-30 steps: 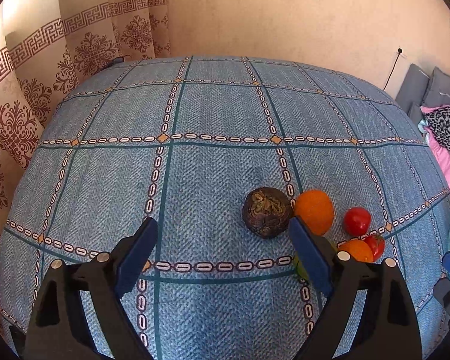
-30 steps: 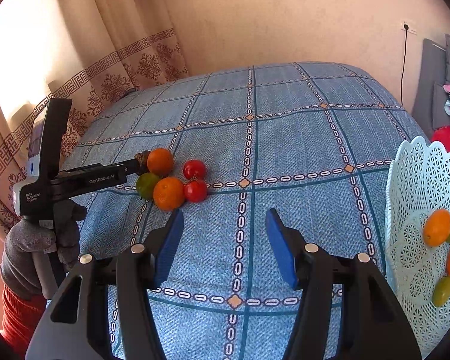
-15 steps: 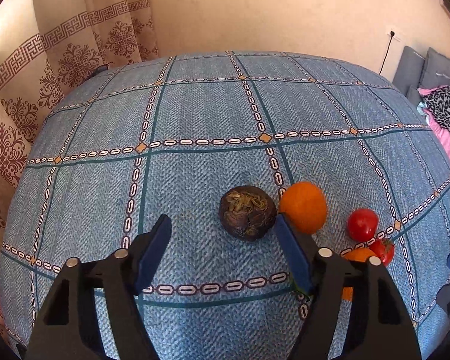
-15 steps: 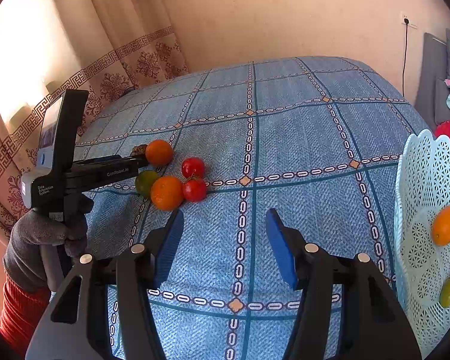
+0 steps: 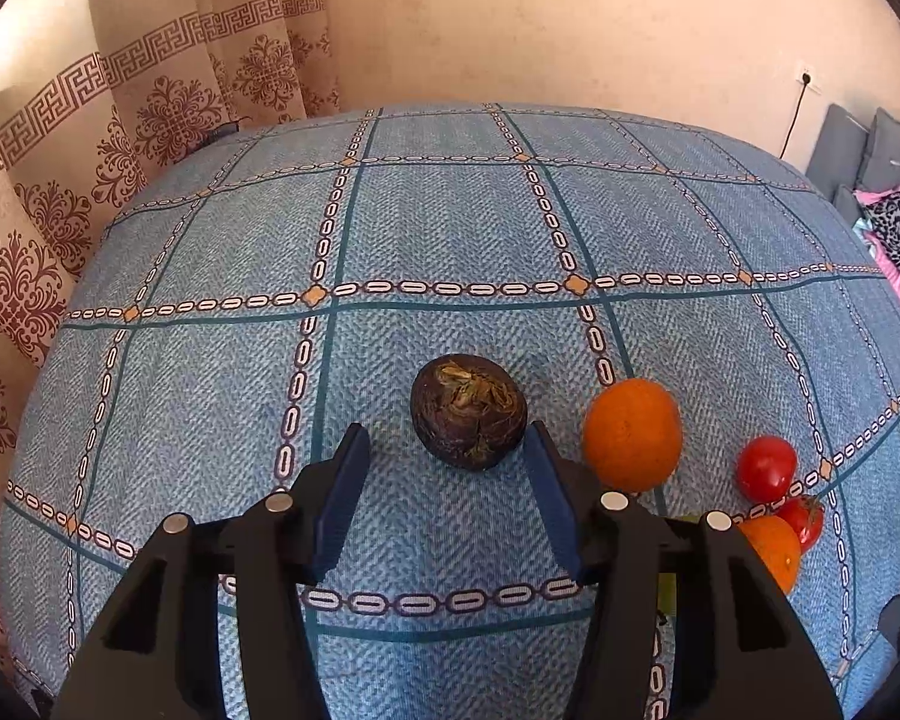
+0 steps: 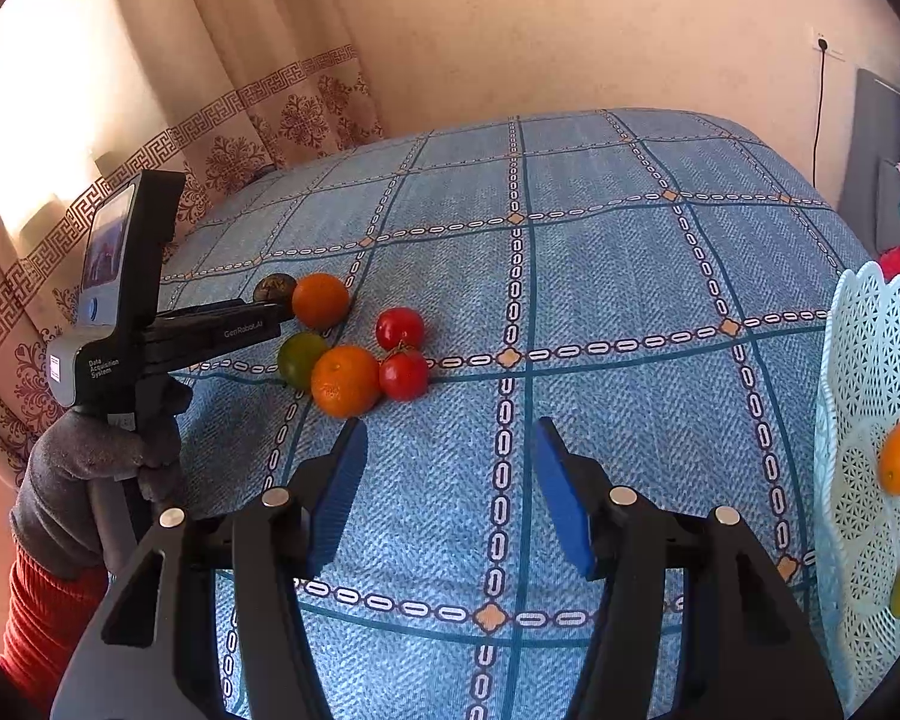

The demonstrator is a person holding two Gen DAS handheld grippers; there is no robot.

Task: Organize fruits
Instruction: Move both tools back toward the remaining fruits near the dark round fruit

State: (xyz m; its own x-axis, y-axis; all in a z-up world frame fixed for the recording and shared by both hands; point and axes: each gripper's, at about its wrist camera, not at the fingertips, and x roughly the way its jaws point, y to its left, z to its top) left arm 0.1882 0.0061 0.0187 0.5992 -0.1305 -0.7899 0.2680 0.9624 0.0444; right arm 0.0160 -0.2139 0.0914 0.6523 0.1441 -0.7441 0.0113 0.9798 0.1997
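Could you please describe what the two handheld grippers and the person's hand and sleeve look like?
Both the left gripper and right gripper have black angular arms with silver rivets and flat blue ribbed pads. Seen from the right wrist, the left unit has a grey handle, white lettering and a small screen. The hand wears a grey glove above a red ribbed sleeve.

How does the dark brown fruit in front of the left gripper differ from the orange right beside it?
The dark brown fruit is dull, rough and fibrous on top; the orange is bright and smooth-skinned. The brown fruit sits just ahead of the left gripper, roughly between its fingertips with neither pad touching; the orange lies outside the right-hand finger. Both are roundish, similar in size, and rest loose on the blue cloth.
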